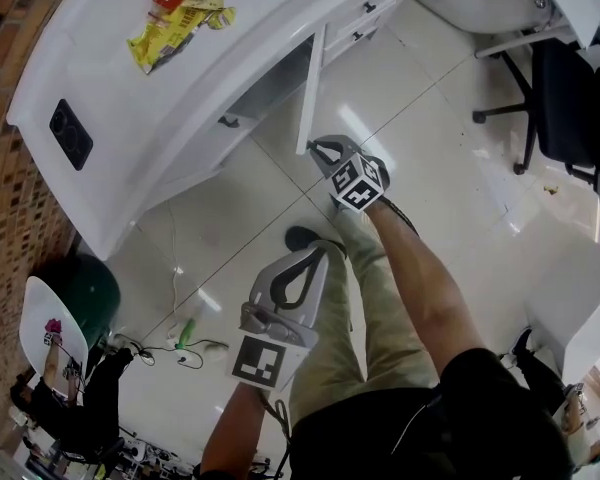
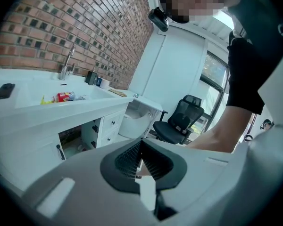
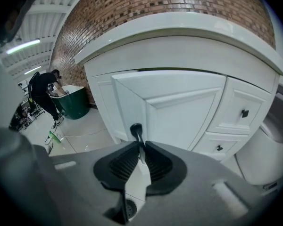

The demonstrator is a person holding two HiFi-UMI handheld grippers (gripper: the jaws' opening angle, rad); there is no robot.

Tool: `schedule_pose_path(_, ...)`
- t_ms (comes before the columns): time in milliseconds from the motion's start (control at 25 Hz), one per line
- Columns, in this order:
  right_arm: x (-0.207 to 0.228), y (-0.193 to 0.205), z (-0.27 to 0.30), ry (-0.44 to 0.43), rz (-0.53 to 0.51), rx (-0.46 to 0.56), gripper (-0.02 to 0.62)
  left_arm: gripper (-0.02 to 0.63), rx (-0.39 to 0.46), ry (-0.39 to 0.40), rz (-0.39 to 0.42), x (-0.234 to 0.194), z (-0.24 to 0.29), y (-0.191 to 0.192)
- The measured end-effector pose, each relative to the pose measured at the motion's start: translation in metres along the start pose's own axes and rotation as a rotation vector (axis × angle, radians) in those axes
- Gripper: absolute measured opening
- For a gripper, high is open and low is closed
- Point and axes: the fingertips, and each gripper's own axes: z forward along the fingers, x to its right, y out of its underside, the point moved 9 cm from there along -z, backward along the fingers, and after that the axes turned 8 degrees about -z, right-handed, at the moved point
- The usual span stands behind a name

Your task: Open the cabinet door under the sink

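Observation:
The white cabinet door (image 1: 311,86) under the sink counter (image 1: 130,118) stands swung out, edge-on in the head view. My right gripper (image 1: 320,149) is at the door's free edge. In the right gripper view the door (image 3: 179,109) fills the middle, and the gripper (image 3: 140,146) is shut on its thin black handle (image 3: 136,130). My left gripper (image 1: 316,252) hangs lower, over the floor near the person's leg, shut with nothing between its jaws. In the left gripper view it (image 2: 141,144) points toward the dark open cabinet bay (image 2: 73,138).
Snack packets (image 1: 175,18) and a black phone (image 1: 70,133) lie on the counter. Drawers (image 3: 243,114) sit right of the door, a closed door with a black handle (image 1: 227,122) to its left. A black office chair (image 1: 565,98), a green bin (image 1: 85,293) and another person (image 1: 70,403) stand around.

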Motion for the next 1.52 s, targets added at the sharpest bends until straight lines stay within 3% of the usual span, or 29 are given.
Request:
schedule_pose_path(920,0.048,0.065,-0.064,0.022,-0.039,-0.044,0.026,0.017,-0.031,0.065,0.002,0.024,0.063,-0.014)
schedule_pose_path(1520,0.102,0.098,-0.094,0.050,-0.052,-0.091,0.017,0.017,-0.031,0.063,0.009,0.031,0.110,-0.039)
